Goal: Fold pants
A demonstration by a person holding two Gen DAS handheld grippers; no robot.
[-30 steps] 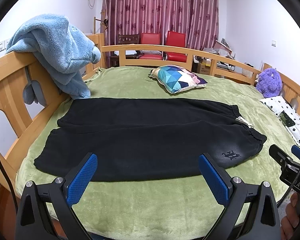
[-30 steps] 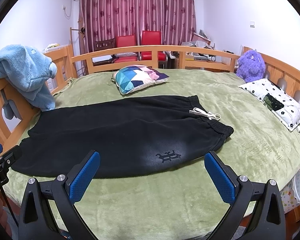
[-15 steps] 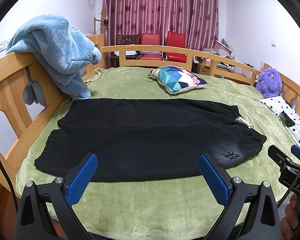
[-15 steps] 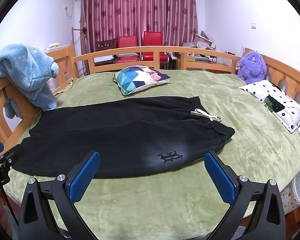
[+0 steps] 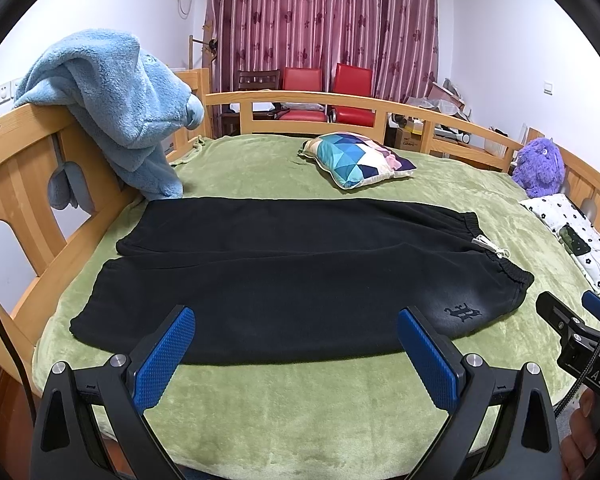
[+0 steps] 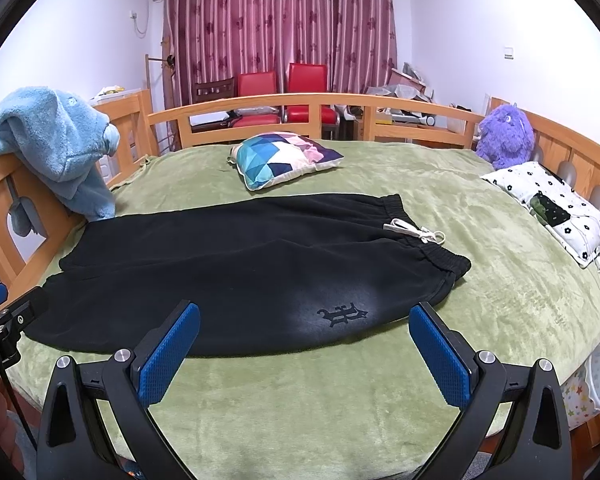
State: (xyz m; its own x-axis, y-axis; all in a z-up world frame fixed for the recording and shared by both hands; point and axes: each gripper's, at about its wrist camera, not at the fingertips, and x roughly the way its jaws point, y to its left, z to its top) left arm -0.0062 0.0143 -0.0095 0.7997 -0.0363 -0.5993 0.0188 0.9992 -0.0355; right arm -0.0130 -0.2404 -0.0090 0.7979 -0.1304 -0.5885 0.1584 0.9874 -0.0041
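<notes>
Because the pants [image 5: 292, 276] lie spread flat across the near half of the bed [image 5: 284, 420], legs side by side with the cuffs toward the left rail and the waistband toward the right, we hold both tools back over the bed's near edge, one facing each end. We judge that this layout suits a first fold, with each end within reach of its own tool. Our left hand-held gripper [image 5: 296, 356] has its blue pads wide apart with nothing between them, aimed at the nearer leg. Our right hand-held gripper [image 6: 303, 354] is equally wide and empty, facing the waistband end by the printed emblem [image 6: 341, 314].

Some things escape us. The black fleece swallows its own seams, so the line between the two legs is faint. The drawstring [image 6: 415, 232] shows only in part at the waistband. In the left view the right tool is cut off at the frame edge, and the bed's near edge hides behind our tools.
</notes>
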